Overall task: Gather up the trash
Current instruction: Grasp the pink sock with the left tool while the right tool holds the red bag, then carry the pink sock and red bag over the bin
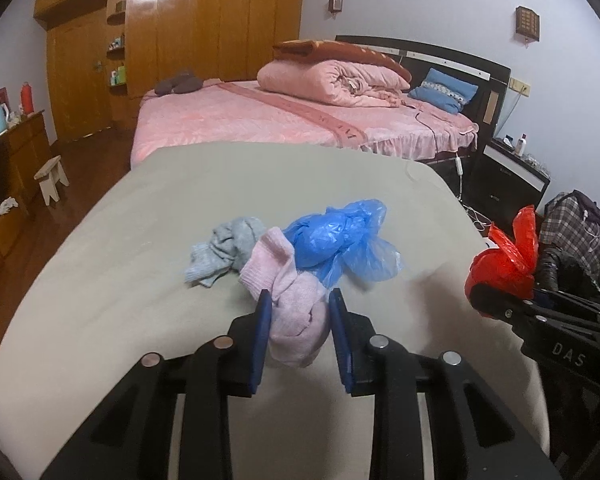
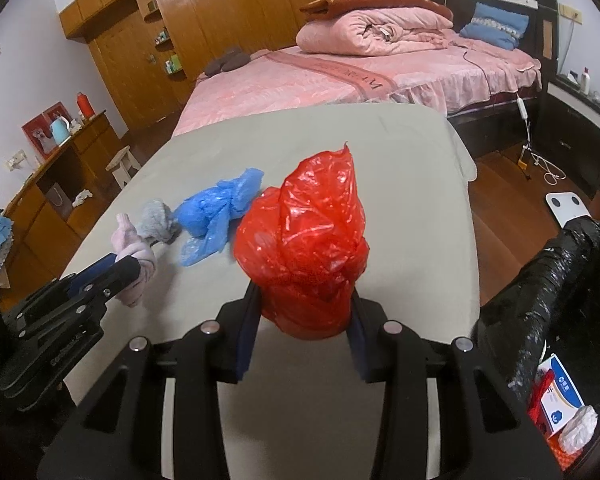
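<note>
A bedroom behind the work surface

A wide bed with a pink patterned bedspread stands at the far side, a rolled pink quilt and a blue pillow lying near its dark headboard. A glossy brown wooden wardrobe fills the far left wall. Along the left, a wooden dresser carries a light blue kettle and a red flask, with a small pale wooden stool just beside it on the floor.
</note>
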A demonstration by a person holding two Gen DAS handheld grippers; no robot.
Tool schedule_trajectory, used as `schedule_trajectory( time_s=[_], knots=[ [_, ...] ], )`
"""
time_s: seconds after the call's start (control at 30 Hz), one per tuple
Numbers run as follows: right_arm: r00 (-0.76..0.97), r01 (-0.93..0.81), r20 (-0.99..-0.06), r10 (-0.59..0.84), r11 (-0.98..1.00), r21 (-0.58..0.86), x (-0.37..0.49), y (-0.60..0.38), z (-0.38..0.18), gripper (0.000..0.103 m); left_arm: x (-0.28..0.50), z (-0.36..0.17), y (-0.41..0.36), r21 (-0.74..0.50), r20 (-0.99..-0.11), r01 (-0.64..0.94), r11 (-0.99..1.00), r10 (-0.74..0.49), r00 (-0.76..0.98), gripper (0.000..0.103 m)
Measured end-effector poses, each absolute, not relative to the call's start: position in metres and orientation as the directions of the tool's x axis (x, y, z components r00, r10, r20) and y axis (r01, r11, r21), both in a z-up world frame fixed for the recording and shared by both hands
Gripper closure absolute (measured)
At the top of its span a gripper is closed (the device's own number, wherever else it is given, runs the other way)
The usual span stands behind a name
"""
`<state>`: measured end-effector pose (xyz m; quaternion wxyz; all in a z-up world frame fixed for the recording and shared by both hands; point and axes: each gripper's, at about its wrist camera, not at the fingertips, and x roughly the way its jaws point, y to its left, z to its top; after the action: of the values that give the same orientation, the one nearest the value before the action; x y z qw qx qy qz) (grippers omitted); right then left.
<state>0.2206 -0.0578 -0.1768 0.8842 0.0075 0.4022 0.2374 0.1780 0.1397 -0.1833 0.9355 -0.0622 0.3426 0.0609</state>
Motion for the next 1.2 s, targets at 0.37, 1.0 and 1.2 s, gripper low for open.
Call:
schedule_trajectory(
  time_s=[0.37, 1.0, 1.2],
  knots=[
    [0.593, -0.428, -0.673, 0.442, 0.881, 0.202, 0.191, -0.073, -0.145, 0.065, 0.151, -0.147, 0.126, -0.065, -0.602, -0.129, 0.989, 0.064, 0.796, 0.074],
    [0.679, -0.423, -0.584, 0.445, 0.887, 0.184, 0.145, -0.123, -0.083, 0.065, 0.114, -0.089, 0.085, -0.068, -0.525, -0.053, 0.996, 0.01, 0.851, 0.074],
    [0.703, -0.407, -0.568, 0.428, 0.897, 0.172, 0.13, -0.144, -0.073, 0.065, 0.107, -0.076, 0.063, -0.068, -0.507, -0.01, 0.998, -0.026, 0.862, 0.074]
  ],
)
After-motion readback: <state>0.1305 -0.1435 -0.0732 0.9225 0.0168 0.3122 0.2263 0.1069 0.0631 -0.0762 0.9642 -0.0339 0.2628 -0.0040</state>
